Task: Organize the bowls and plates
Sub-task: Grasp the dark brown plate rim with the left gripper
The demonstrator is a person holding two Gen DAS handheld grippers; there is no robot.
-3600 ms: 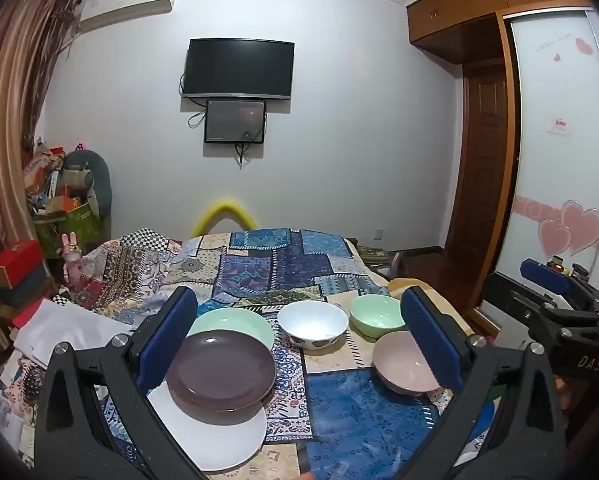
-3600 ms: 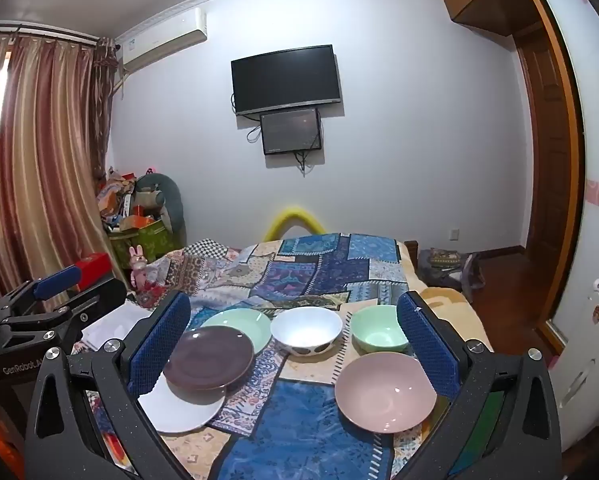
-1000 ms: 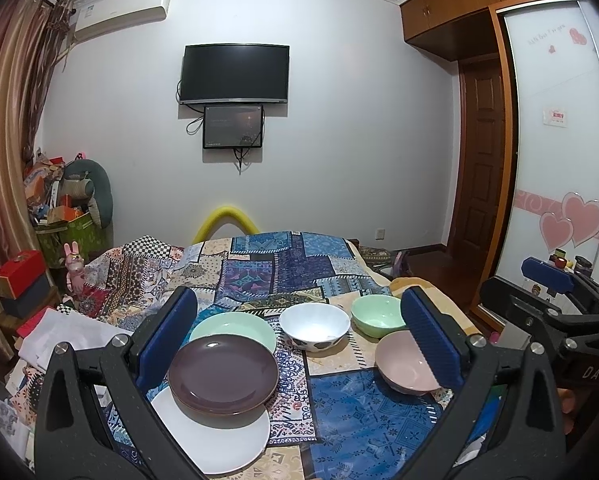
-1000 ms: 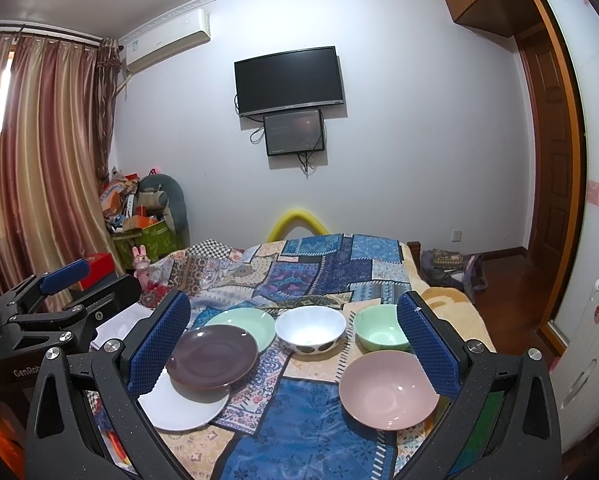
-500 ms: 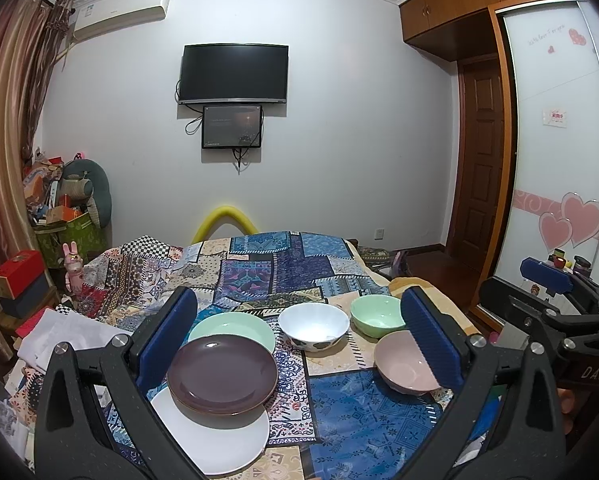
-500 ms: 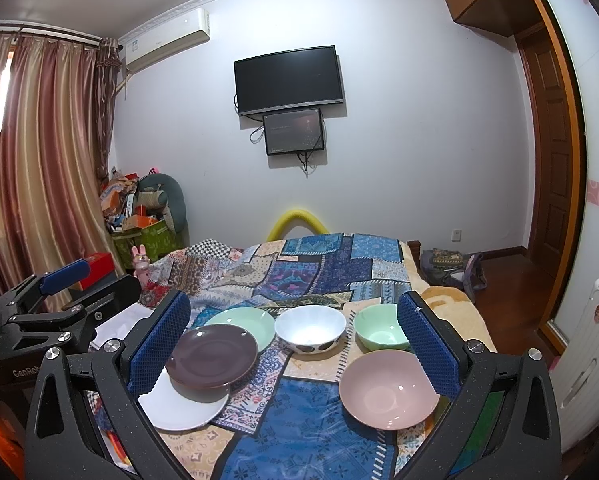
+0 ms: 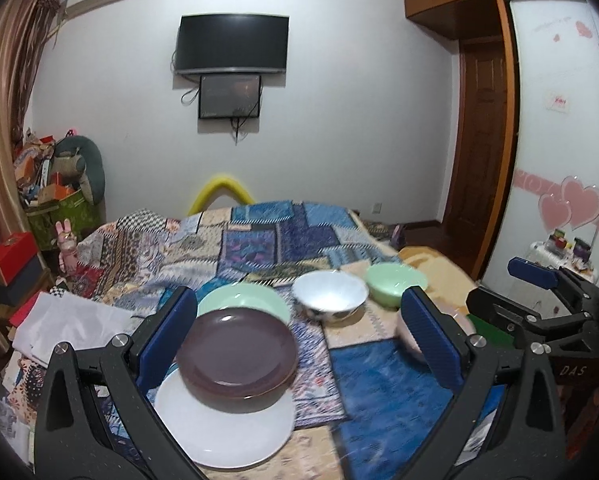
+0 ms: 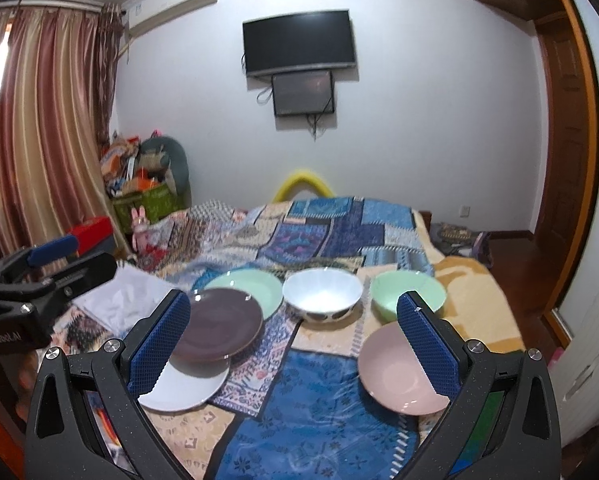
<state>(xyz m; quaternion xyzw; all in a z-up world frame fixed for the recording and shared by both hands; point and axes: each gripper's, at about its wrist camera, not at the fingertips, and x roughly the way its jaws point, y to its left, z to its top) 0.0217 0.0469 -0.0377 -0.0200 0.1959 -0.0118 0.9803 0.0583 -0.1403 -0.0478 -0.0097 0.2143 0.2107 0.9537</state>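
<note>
On the patchwork quilt lie a brown plate (image 7: 237, 354) overlapping a white plate (image 7: 223, 428), with a green plate (image 7: 245, 302) behind. To the right are a white bowl (image 7: 329, 294), a green bowl (image 7: 395, 280) and a pink bowl (image 8: 399, 368). My left gripper (image 7: 299, 332) is open and empty, held above the brown plate and the near dishes. My right gripper (image 8: 295, 340) is open and empty above the blue patch, between the brown plate (image 8: 215, 328) and the pink bowl. The other dishes also show in the right wrist view: white bowl (image 8: 321, 294), green bowl (image 8: 407, 290).
The quilt-covered bed (image 8: 339, 224) stretches to the back wall. White cloth (image 7: 71, 320) lies at the left edge. Boxes and clutter (image 8: 143, 184) stand at the far left by the curtain. A wooden door and wardrobe are at the right.
Both grippers have moved slightly forward and lower toward the dishes; the view is a little blurred from motion. Dishes have not moved.
</note>
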